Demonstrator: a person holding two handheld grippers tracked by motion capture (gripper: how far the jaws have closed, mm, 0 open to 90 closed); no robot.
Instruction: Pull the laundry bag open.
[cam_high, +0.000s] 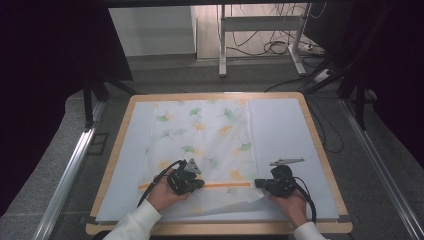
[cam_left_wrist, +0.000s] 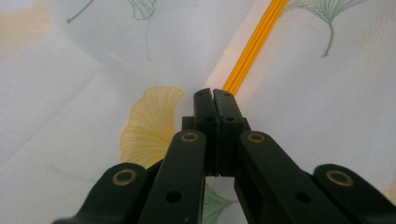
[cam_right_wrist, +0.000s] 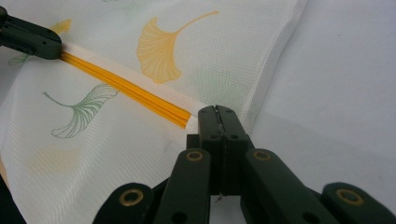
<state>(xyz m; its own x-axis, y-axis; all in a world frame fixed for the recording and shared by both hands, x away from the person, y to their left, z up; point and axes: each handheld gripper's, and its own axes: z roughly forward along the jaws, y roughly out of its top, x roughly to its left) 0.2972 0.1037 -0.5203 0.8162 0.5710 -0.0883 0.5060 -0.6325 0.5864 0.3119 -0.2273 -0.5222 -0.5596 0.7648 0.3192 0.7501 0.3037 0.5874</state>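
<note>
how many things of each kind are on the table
ginkgo-print cloth: 1
orange strip across the cloth: 1
pale sheet under the cloth: 1
hand-held claw: 2, left claw and right claw
total: 5

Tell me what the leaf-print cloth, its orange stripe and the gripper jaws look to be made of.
Leaf-print cloth: thin woven fabric, matte; a fine grid weave shows, and it drapes in soft folds. Orange stripe: probably ribbed stitching or sewn tape, with parallel ridges running along it. Both grippers, left and right: black rigid plastic or coated metal, I can't tell which, slightly glossy, with brass-coloured rivets.
</note>
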